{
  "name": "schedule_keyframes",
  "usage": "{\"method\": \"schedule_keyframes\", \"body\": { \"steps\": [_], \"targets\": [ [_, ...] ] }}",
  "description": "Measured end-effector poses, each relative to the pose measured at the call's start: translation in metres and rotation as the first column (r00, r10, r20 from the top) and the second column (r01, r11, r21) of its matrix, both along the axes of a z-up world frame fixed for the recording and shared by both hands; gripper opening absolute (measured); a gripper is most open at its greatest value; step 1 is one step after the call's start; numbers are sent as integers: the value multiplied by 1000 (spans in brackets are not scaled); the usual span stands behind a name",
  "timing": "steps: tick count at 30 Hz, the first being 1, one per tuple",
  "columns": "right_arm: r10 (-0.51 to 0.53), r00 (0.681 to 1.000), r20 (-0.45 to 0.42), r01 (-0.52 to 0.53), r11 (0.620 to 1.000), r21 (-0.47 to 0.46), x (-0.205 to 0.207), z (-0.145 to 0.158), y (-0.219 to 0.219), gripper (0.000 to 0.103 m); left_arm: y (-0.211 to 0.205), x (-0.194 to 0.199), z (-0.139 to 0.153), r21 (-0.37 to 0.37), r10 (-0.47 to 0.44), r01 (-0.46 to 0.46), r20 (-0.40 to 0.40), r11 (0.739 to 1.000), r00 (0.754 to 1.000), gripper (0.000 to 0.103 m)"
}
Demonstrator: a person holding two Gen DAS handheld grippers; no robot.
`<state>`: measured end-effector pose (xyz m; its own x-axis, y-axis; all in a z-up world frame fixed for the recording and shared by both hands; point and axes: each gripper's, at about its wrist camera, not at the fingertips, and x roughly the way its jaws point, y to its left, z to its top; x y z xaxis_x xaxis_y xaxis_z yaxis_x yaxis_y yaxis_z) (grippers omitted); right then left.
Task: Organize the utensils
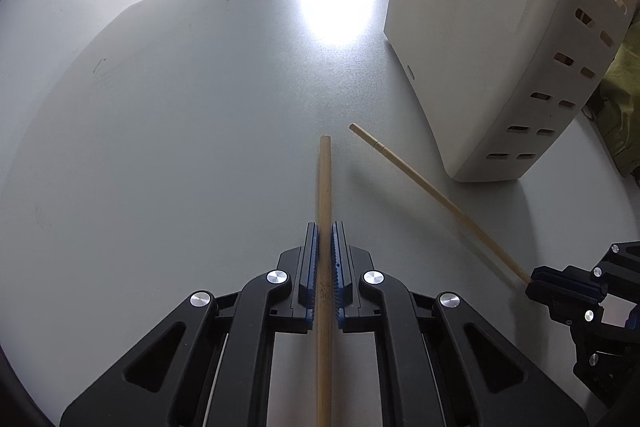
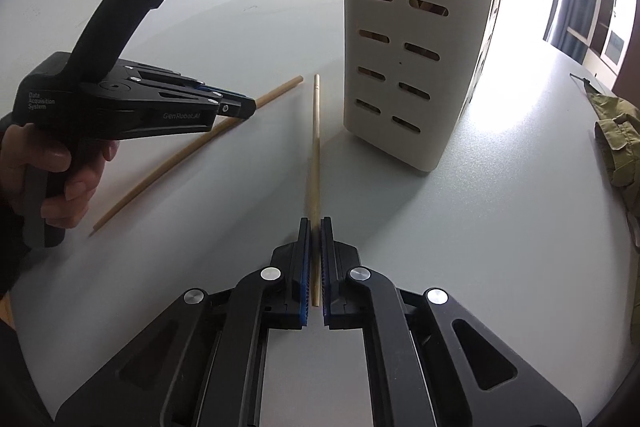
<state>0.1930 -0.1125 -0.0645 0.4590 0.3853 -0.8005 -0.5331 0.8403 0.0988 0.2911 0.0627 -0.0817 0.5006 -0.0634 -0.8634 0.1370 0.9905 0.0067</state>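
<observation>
Left gripper point(image 1: 325, 239) clamped on a thick wooden stick point(image 1: 325, 179), right gripper point(image 2: 315, 231) closed around a thin chopstick point(image 2: 316, 131), both above mid-desk point(image 1: 180, 147), white slotted holder point(image 2: 400, 39) upright beyond them.

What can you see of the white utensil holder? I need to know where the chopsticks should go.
The white utensil holder is a tall, smooth, plastic-looking box standing upright on the grey table. One narrow side has two columns of oblong slots, through which brownish shapes show faintly. Its broad face is plain, with two moulded marks near the top. Neither gripper nor either chopstick touches it; its opening is out of view.
</observation>
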Motion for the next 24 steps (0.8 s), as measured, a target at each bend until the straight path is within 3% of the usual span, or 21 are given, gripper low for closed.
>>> {"method": "schedule_keyframes", "body": {
  "steps": [6,14,18,24],
  "targets": [
    [-8,1000,30,6,998,66,-4,24,-11,5,8,-4,11,-50,22,-20,39,999,999,6],
    [-6,990,140,-11,993,120,-33,73,-19,5,8,-44,69,-122,35,-12,191,992,981,6],
    [-24,977,212,-19,980,197,-46,109,-29,5,0,-65,109,-176,39,15,302,984,953,6],
    [-83,940,331,-10,963,268,-34,156,-51,5,-24,-76,171,-211,26,85,473,974,880,6]
  ]
}}
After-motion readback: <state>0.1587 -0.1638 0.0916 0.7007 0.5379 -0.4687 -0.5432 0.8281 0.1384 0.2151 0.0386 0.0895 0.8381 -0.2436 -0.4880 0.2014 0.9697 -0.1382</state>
